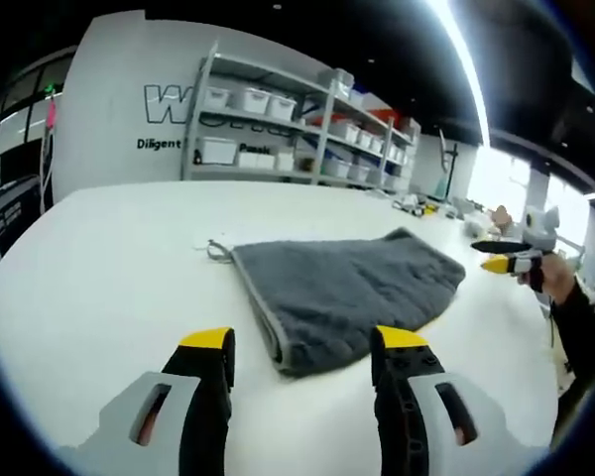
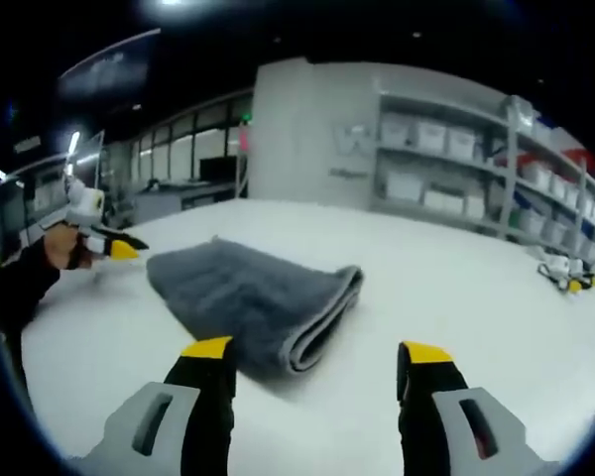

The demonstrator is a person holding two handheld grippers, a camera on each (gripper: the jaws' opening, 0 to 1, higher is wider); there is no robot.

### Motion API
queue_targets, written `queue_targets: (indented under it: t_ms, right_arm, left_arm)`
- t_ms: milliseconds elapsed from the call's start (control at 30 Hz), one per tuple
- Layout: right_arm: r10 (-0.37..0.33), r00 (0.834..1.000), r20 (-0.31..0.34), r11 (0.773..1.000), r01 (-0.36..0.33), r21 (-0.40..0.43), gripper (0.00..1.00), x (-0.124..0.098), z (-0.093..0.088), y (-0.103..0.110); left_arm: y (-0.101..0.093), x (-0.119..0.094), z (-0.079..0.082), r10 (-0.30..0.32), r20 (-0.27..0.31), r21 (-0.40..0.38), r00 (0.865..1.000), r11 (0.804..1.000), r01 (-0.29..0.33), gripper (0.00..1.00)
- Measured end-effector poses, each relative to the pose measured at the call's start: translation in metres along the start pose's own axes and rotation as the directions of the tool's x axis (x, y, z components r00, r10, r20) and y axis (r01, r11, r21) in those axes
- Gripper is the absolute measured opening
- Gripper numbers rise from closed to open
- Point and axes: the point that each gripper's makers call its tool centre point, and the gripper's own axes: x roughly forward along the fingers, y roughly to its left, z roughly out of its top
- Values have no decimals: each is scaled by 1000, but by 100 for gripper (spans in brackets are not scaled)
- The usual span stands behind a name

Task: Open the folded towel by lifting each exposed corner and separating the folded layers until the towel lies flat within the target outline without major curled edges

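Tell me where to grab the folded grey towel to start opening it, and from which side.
Probably take the top layer at the open end of the grey towel, where the stacked layers show. That end lies just ahead of the open right hand-held gripper, so come in low from there and pinch only the upper layer. The near edge before the left hand-held gripper looks rounded, likely a fold.

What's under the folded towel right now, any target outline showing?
The grey towel lies folded on the white table, layers stacked at its fold. No outline shows on the bare table around it; whatever lies beneath the towel is covered.
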Motion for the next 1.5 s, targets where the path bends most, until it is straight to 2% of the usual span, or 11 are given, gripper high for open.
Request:
queue_targets:
  t_ms: [133,267,400,500,633,733,867,967,1067,1367,1500]
  right_arm:
    - [37,999,-6,999,-37,-17,54,7,3,8]
    - [59,998,-6,998,-59,-26,41,15,4,11]
    - [86,996,-33,995,-87,-45,47,29,-4,15]
    - [84,995,-49,994,-87,-66,37,32,-12,16]
    - [103,995,6,994,-103,30,33,34,-10,15]
    - [106,994,-9,994,-105,38,27,40,-16,12]
    - [92,996,-19,996,-92,4,28,44,-15,12]
    - [104,995,-5,994,-104,19,28,46,-13,15]
    - [90,996,-29,996,-90,-10,28,50,-19,12]
    - [78,996,-46,997,-79,-18,25,53,-29,10]
    - [64,997,-50,998,-65,-17,24,50,-30,9]
  left_arm:
    - [1,3,2,-4,-1,23,1000,1000,4,54]
    - [1,7,3,-13,5,31,1000,999,13,53]
    - [-1,15,0,-27,9,40,1000,999,27,47]
    - [0,18,1,-28,18,30,999,999,27,43]
    - [-6,19,-5,-70,5,-6,998,998,70,43]
    - [-6,21,-13,-47,-28,45,999,998,48,42]
    - [-4,23,-15,-87,-20,-62,996,994,85,37]
    - [0,24,-17,-70,-30,-41,997,997,68,37]
    - [-7,23,-20,-66,-33,-32,997,997,64,36]
    - [-9,27,-26,-68,-45,-60,997,996,65,31]
    - [-6,25,-24,-47,-37,-21,998,999,46,20]
